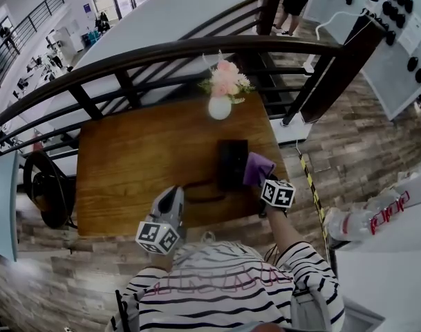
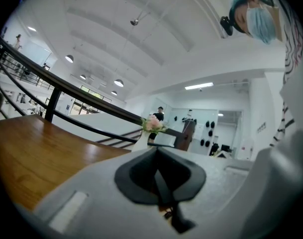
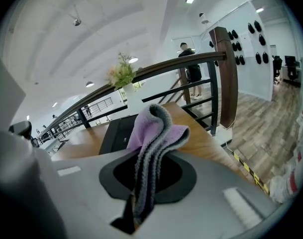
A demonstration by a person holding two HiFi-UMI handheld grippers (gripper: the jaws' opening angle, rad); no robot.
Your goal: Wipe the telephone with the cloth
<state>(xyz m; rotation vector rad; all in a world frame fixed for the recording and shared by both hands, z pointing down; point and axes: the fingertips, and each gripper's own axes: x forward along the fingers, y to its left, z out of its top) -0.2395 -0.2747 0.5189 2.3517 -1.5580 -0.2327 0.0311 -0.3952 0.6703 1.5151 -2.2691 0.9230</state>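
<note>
The wooden counter stands at a dark railing in a bright hall. The right tongs pinch the purple cloth. The black telephone lies just ahead of them, partly hidden by the cloth. The left tongs, well left of it, are closed with nothing between them.

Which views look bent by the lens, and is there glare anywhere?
Head view: the railing curves like a bow, fisheye. Left gripper view: dark round corners, a pale sheen on the table. Right gripper view: the cloth is sharp, no glare.
</note>
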